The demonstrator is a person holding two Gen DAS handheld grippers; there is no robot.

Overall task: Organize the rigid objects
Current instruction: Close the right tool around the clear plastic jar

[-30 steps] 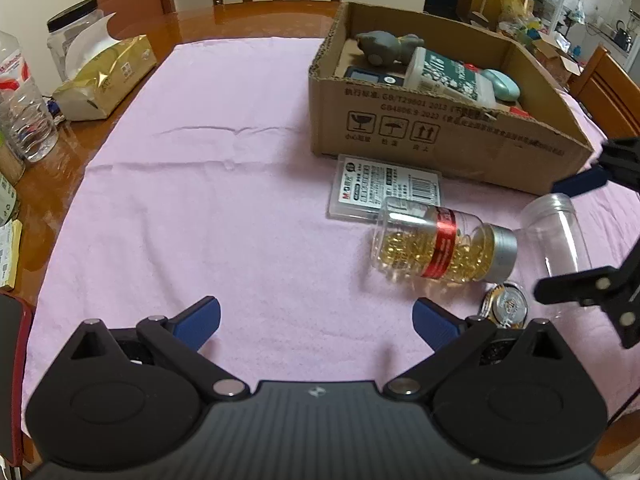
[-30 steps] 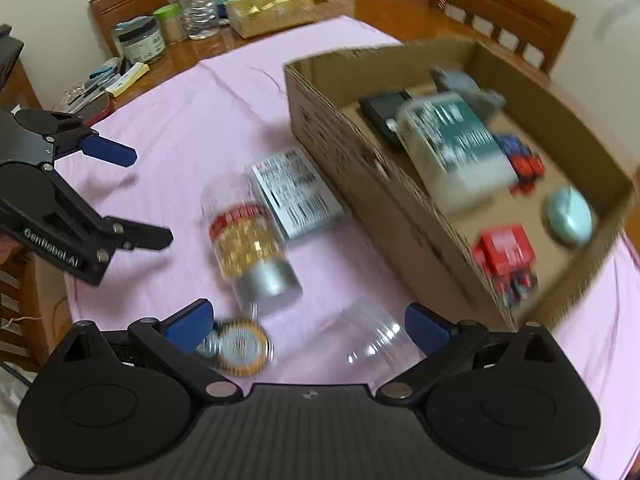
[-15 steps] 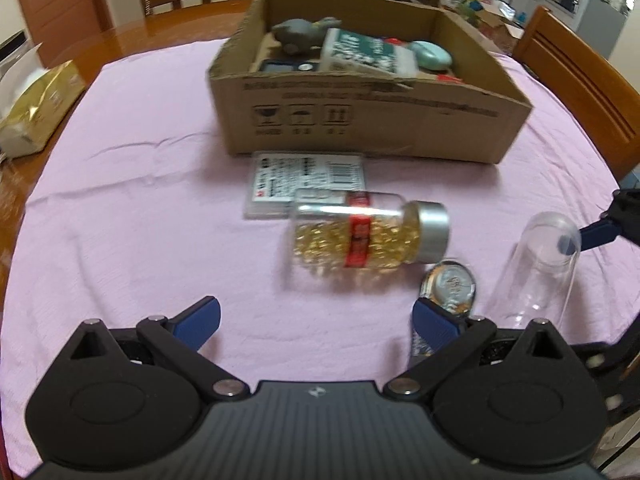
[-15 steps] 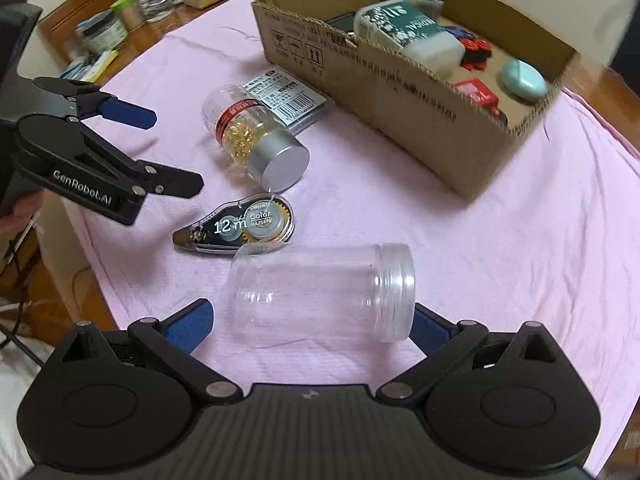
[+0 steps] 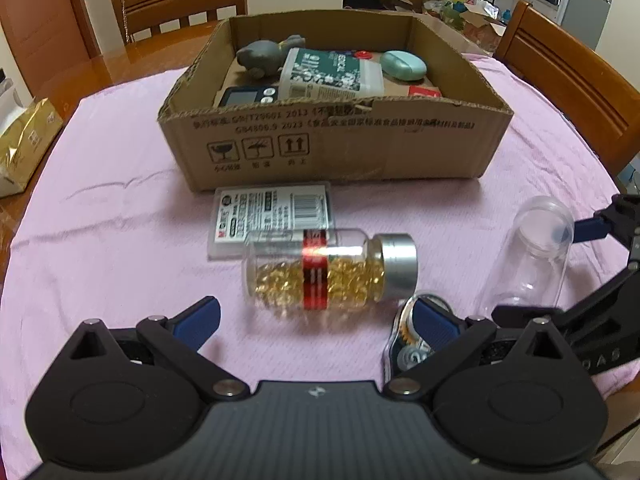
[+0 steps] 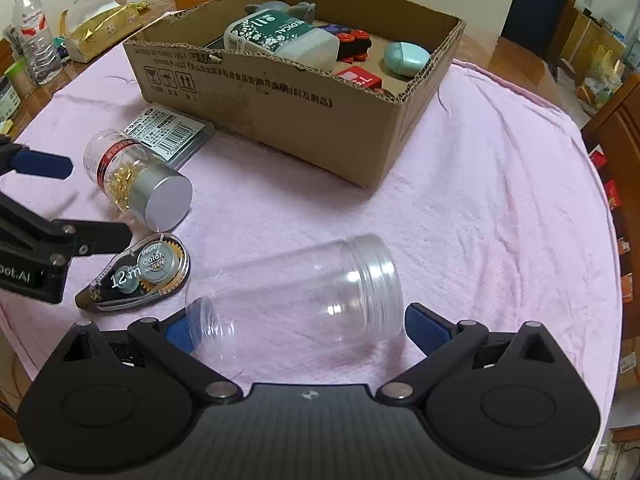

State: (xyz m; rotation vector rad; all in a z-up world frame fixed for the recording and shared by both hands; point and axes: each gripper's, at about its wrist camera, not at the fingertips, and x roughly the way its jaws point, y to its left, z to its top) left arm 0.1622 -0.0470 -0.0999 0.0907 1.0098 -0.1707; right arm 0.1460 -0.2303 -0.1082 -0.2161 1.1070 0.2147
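Note:
A capsule bottle with gold capsules and a silver cap lies on its side on the pink cloth, just ahead of my open left gripper. A correction tape dispenser sits by the left gripper's right finger. A flat barcode package lies between the bottle and the cardboard box. In the right wrist view an empty clear jar lies on its side between the fingers of my open right gripper. The dispenser and the bottle lie to its left.
The box holds a white-green bottle, a grey toy, a teal case and red items. A gold tissue pack and a water bottle stand past the cloth's far left. Wooden chairs ring the table.
My left gripper has swung to face the box squarely and closed in on the capsule bottle. My right gripper has moved down onto the clear jar, which now lies between its fingers.

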